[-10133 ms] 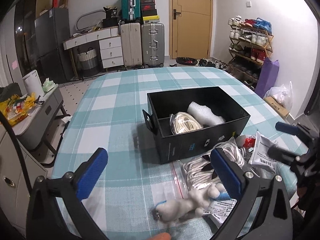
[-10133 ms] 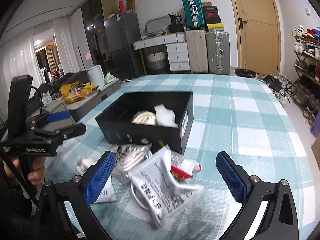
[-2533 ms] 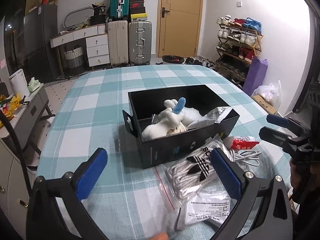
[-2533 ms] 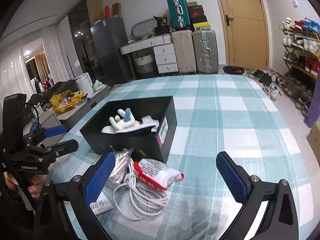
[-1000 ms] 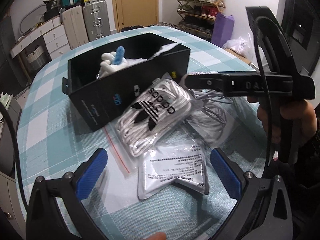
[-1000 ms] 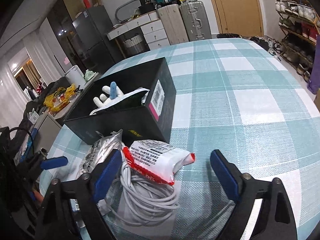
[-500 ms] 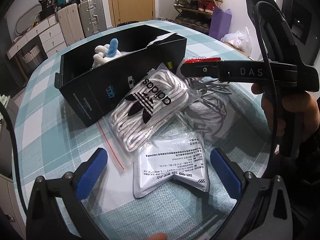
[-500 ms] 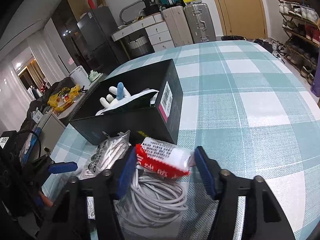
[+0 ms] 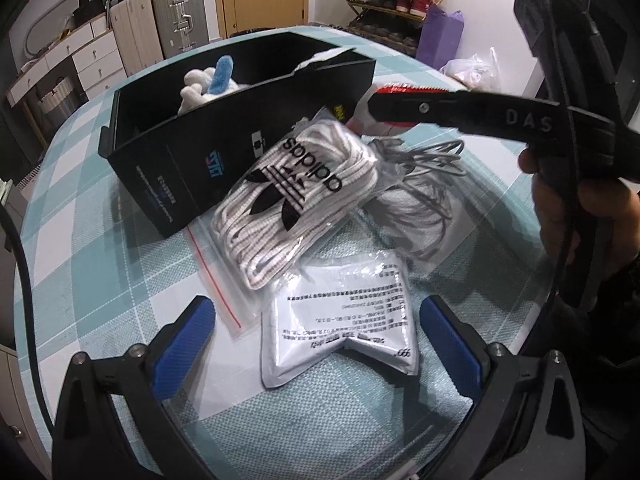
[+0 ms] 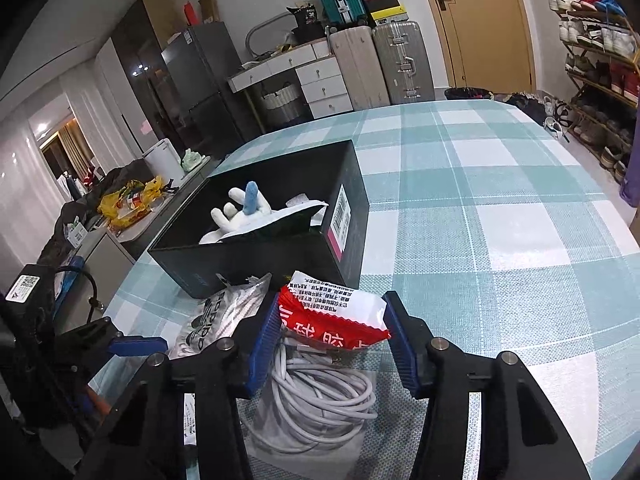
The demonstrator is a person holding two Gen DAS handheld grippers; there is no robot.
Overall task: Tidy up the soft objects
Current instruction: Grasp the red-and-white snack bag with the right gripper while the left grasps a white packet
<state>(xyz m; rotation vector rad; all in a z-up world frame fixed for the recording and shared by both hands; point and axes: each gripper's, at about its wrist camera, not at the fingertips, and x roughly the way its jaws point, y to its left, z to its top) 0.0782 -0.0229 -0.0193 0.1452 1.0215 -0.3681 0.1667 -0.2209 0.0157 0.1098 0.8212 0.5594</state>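
The right gripper (image 10: 332,332) has its jaws drawn in on a red-and-white packet (image 10: 334,314), one blue pad at each end of it, holding it just above the coil of white cable (image 10: 320,396) in its clear bag. From the left wrist view only a red edge of that packet (image 9: 404,90) shows, behind the black arm of the right gripper (image 9: 452,108), with the person's hand (image 9: 580,216) around the handle.

The left gripper (image 9: 316,336) stands wide open, its jaws holding nothing. Between the blue pads lies a flat white pouch (image 9: 340,328) printed with black text, which the right wrist view barely shows. Just beyond it rests a clear bag of white laces (image 9: 296,196) with a black trefoil logo, leaning against the near wall of the black box (image 9: 188,168). The grey-white cable bundle (image 9: 416,192) lies beside the laces on the right.

The right wrist view looks down into the black box (image 10: 280,256): a white glove with a blue finger (image 10: 240,208) sticks up, and a white sheet (image 10: 276,216) lies tilted across the contents beside it. The left wrist view shows only the tops of the glove (image 9: 204,84). The left gripper (image 10: 120,344) appears at the left edge.

Everything sits on the desk (image 10: 500,208) under a teal-and-white checked cloth. Behind it stand suitcases (image 10: 380,60) and a shoe rack (image 10: 600,60).
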